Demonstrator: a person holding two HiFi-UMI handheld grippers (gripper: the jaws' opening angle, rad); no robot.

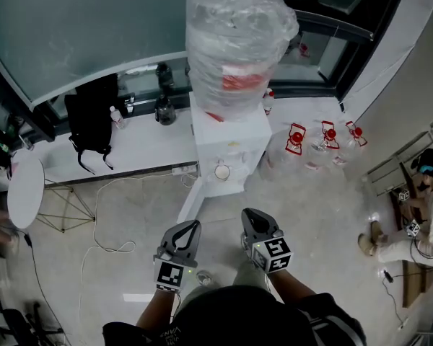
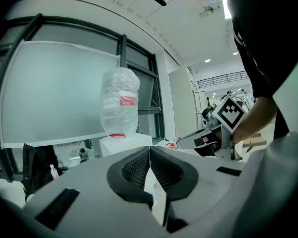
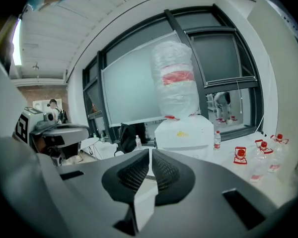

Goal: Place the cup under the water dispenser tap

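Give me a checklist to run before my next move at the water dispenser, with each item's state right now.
1. Left tool shut, nothing between its jaws: ok.
2. Right tool shut, empty: ok.
3. Spot under the tap filled: cannot tell. A round thing sits in the recess of the dispenser, too small to name.
4. Bottle upright on the dispenser: ok.
5. Cable off the straight line ahead: ok, it lies to the left.
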